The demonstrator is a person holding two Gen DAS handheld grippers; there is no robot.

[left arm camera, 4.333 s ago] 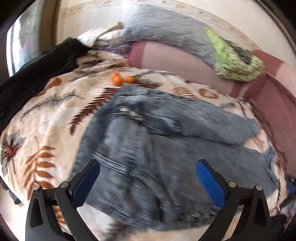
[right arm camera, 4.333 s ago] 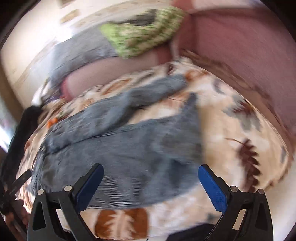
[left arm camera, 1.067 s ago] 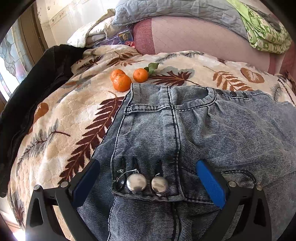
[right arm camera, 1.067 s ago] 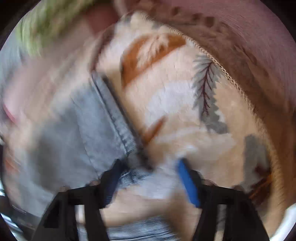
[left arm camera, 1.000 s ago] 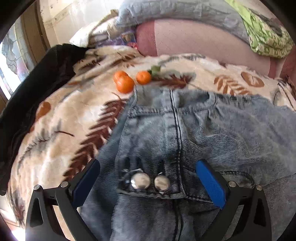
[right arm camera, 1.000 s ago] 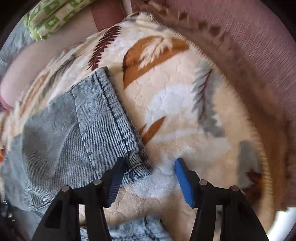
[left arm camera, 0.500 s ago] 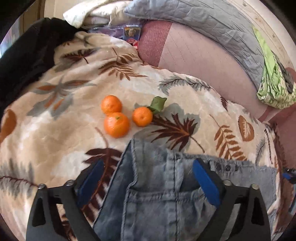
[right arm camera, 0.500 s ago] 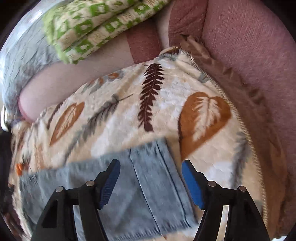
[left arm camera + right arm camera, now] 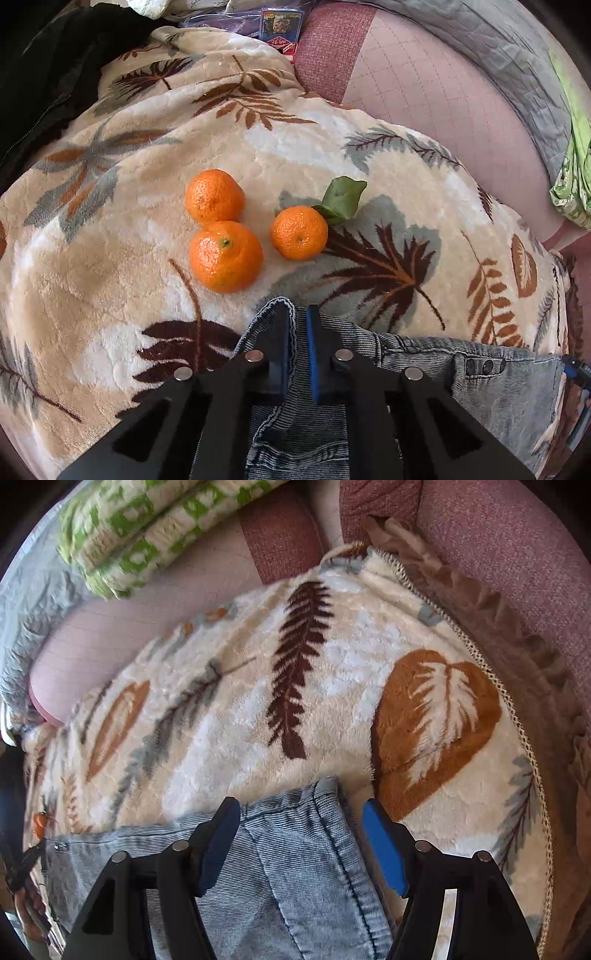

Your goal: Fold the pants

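The pants (image 9: pixel 480 384) are laid on a leaf-patterned blanket (image 9: pixel 110 266) spread over a pink sofa (image 9: pixel 436 85). In the left wrist view, the jaws of the left gripper (image 9: pixel 297 332) are closed on a raised fold of denim at the waistband edge, with the row of dark snaps seen to the right of it along the same edge. Three oranges (image 9: pixel 225 254) are seen on the blanket just beyond the pinched fold; two are touching, and the third, with a green leaf (image 9: pixel 341 197) attached, lies just beside them. A black garment (image 9: pixel 40 74) is seen at the far left. In the right wrist view, the jaws of the right gripper (image 9: pixel 301 834) are held apart on either side of a hemmed corner of the pants, with nothing gripped. A green-and-white cloth (image 9: pixel 147 528) and a grey quilt (image 9: pixel 26 609) are draped over the sofa back.
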